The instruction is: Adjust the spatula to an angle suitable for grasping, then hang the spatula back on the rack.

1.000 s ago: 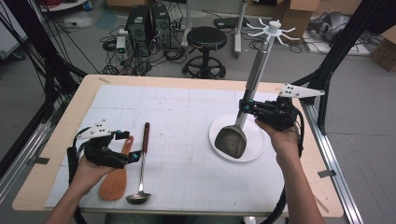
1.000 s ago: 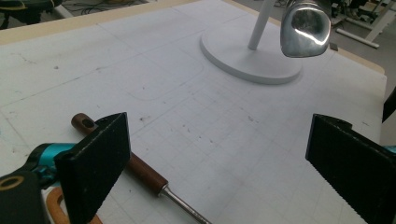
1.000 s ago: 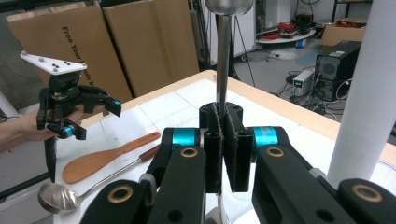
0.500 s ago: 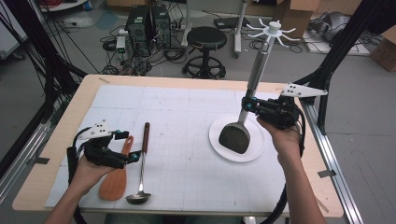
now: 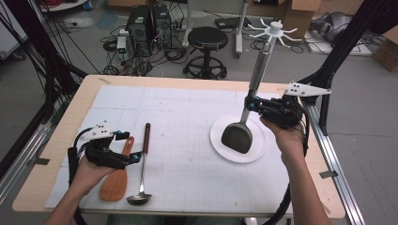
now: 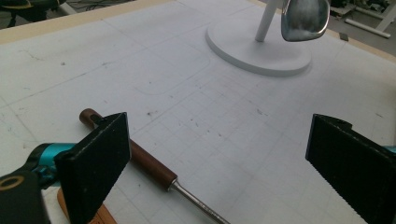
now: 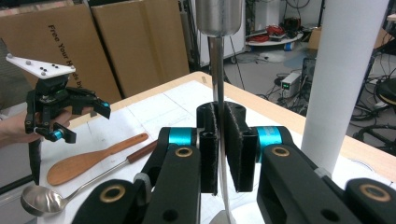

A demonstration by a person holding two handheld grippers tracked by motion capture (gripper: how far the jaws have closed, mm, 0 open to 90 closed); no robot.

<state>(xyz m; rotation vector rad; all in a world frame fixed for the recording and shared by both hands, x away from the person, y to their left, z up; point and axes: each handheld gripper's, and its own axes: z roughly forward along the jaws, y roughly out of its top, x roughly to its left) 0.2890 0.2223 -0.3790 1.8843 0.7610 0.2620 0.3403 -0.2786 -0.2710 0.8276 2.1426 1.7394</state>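
Observation:
My right gripper is shut on the thin neck of a metal spatula, holding it nearly upright. Its dark head hangs just above the round white base of a utensil rack, beside the rack's pole. In the right gripper view the neck runs up between the closed pads of that gripper. My left gripper stays open low over the mat at the front left, jaws wide apart. Under it lie a wooden spatula and a ladle.
The rack's hooks fan out at the top of the pole. A white gridded mat covers most of the wooden table. A stool, computers and cables stand on the floor beyond the far edge.
The right gripper has shifted slightly away and to the right with the spatula, the head staying over the rack base. The left gripper has not moved.

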